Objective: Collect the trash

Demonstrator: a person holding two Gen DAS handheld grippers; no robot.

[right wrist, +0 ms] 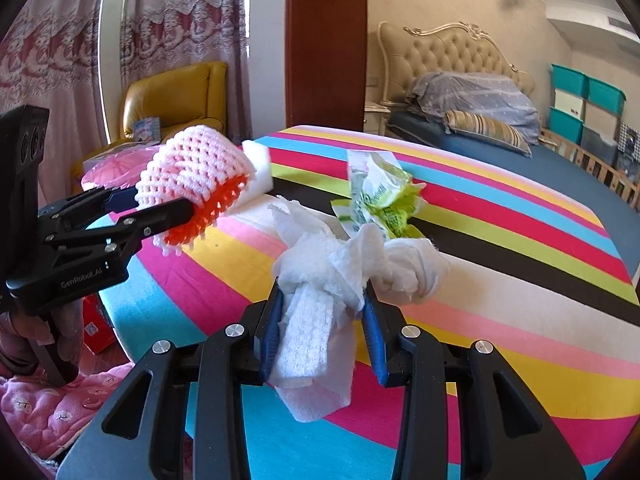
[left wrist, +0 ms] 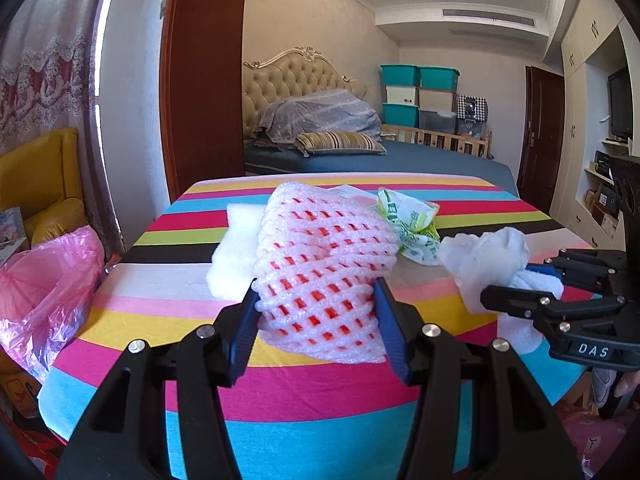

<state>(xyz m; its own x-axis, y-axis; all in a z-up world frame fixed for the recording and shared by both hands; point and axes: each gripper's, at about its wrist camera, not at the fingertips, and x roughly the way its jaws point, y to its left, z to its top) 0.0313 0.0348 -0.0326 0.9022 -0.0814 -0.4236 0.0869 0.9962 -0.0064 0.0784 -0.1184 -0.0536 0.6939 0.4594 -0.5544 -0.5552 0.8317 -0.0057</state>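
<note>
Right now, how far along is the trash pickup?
Done: nothing visibly binned; I can't see inside the pink trash bag beside the table.
In hand: the left gripper is shut on the foam fruit net, and the right gripper is shut on the crumpled tissue. Both look lifted.
Left on the striped tablecloth: the white foam block, the green wrapper and a second tissue wad.

On the striped table (left wrist: 320,392): one foam net (left wrist: 320,264), one white foam block (left wrist: 236,256), one green wrapper (left wrist: 412,224), two crumpled tissues (right wrist: 320,280). Beside it: one pink bag (left wrist: 44,280).
</note>
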